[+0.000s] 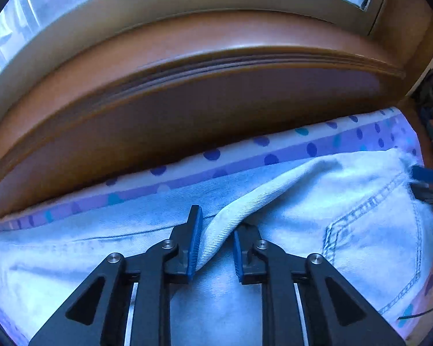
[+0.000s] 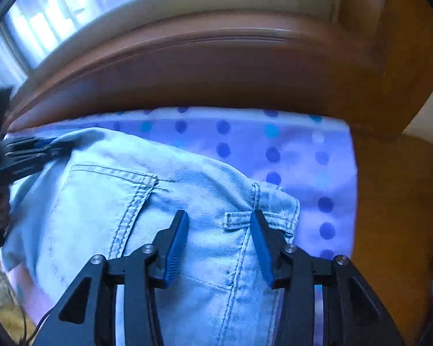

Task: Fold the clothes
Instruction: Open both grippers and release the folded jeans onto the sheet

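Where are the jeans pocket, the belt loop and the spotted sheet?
Pocket [image 2: 101, 201]: right wrist view, middle of the panel.
Belt loop [image 2: 236, 219]: right wrist view, its middle.
Sheet [image 2: 303, 150]: right wrist view, bare part beside jeans.

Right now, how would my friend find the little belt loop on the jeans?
Start at the polka-dot sheet below the brown headboard, where pale blue jeans lie. Look just ahead of the open right gripper: the belt loop is a short flat strip lying sideways near the waistband edge, unlike the big stitched pocket beside it.
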Action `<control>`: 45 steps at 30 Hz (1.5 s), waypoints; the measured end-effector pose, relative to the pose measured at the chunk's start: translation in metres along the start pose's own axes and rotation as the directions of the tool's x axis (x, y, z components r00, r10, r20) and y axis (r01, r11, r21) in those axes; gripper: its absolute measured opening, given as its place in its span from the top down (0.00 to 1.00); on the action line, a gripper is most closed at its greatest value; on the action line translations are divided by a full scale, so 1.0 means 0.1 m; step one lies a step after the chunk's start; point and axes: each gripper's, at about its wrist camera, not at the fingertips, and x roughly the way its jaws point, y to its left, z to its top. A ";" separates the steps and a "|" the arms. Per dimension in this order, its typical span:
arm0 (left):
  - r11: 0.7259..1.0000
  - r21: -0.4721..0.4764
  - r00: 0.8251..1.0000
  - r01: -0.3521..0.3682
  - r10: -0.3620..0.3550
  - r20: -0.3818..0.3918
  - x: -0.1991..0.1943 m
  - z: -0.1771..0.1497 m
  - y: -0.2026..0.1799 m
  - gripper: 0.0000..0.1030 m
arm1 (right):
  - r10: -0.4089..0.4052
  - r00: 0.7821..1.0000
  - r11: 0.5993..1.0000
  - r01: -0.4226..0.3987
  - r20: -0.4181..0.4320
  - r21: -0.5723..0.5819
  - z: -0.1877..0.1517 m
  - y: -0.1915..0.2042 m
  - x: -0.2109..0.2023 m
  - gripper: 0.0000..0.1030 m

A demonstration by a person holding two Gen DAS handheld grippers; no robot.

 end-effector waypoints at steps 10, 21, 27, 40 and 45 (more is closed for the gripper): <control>0.993 -0.108 0.995 0.047 -0.038 0.088 -0.77 -0.42 0.19 0.77 | 0.003 1.000 1.000 -0.003 -0.003 -0.020 0.02 -0.06 -0.10 0.57; 0.949 -0.289 0.987 -0.127 0.151 0.062 -1.33 -1.61 0.97 0.77 | 0.077 0.995 0.971 -0.059 0.066 -0.232 -0.09 0.79 -0.59 0.56; 0.919 -0.355 0.977 -0.173 0.206 0.057 -1.61 -2.19 1.61 0.77 | 0.159 0.987 0.882 -0.137 0.011 -0.452 -0.09 1.72 -0.53 0.56; 0.995 -0.092 0.999 -0.026 0.022 -0.042 -1.22 -2.37 3.01 0.77 | 0.115 0.978 0.698 -0.203 -0.171 -0.687 0.23 3.57 0.34 0.53; 0.996 0.063 0.990 0.071 -0.062 -0.124 -1.00 -2.36 3.10 0.77 | 0.067 0.972 0.657 -0.214 -0.227 -0.723 0.29 3.89 0.53 0.53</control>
